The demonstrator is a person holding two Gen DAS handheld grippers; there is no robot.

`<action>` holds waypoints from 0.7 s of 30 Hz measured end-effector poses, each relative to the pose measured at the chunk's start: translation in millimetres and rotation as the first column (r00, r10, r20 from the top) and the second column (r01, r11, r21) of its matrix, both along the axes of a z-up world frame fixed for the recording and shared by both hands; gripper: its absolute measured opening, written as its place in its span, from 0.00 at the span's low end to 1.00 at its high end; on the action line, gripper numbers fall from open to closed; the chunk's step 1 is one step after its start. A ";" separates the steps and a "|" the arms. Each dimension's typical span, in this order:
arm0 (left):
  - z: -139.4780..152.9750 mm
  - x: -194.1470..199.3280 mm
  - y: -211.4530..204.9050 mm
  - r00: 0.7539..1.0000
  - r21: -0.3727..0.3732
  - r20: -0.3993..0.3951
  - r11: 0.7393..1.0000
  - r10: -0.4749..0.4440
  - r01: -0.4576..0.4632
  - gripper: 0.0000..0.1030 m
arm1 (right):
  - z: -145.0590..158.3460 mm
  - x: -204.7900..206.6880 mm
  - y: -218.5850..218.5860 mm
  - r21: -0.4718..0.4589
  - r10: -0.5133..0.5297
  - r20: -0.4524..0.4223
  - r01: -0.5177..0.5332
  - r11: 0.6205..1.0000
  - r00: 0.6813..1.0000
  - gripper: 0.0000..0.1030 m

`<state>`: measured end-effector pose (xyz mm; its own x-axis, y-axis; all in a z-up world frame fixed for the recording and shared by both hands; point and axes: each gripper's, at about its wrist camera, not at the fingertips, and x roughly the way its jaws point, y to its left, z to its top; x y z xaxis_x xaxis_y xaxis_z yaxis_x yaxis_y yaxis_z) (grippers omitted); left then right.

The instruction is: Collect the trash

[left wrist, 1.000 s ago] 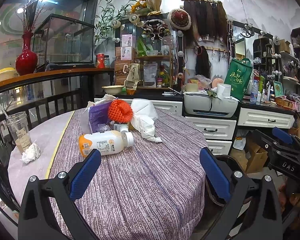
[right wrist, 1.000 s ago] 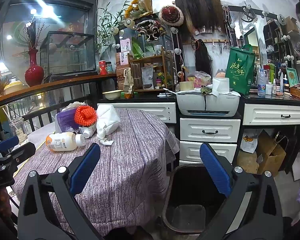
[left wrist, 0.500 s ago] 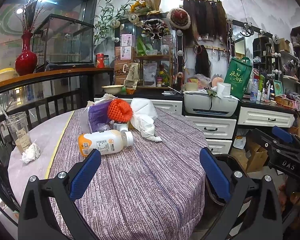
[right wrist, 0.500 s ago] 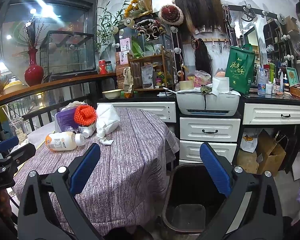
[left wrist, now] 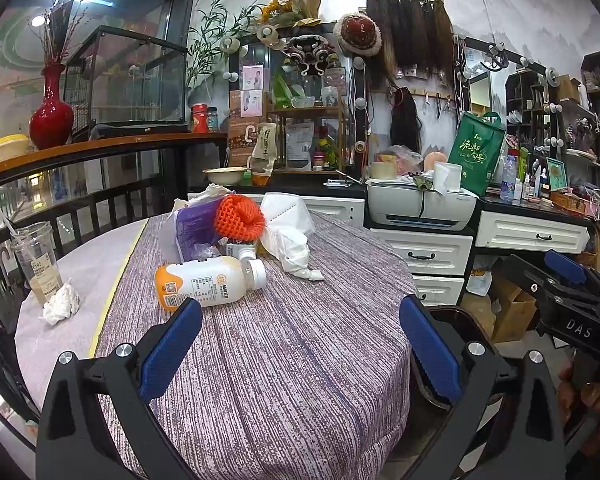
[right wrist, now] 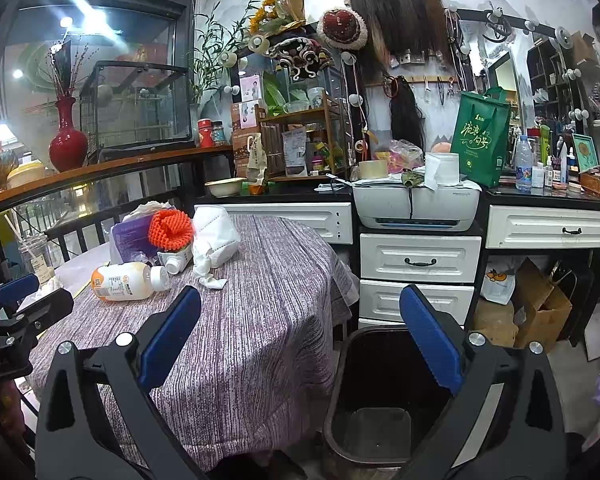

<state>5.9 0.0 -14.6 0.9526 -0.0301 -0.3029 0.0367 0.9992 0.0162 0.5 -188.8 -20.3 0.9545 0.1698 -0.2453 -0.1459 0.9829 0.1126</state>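
Observation:
Trash lies on the round table with the purple striped cloth: a white bottle with an orange base on its side, an orange foam net, a purple bag, a white mask and crumpled paper, a crumpled tissue and a plastic cup. My left gripper is open and empty, just short of the bottle. My right gripper is open and empty, above the black trash bin beside the table. The bottle also shows in the right wrist view.
White drawers with a printer stand behind the bin. Cardboard boxes sit on the floor at right. A railing with a red vase runs behind the table at left.

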 end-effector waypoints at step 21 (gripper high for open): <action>-27.0 25.7 8.3 0.977 0.039 -0.205 0.997 -0.050 0.059 0.95 | -10.1 28.8 10.7 0.025 0.079 -0.181 -0.076 0.997 0.980 0.95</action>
<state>31.6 8.3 -41.6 0.8680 -0.0621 -0.4927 0.0981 0.9940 0.0476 29.3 -178.1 -30.4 0.8781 0.2474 -0.4095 -0.1972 0.9670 0.1612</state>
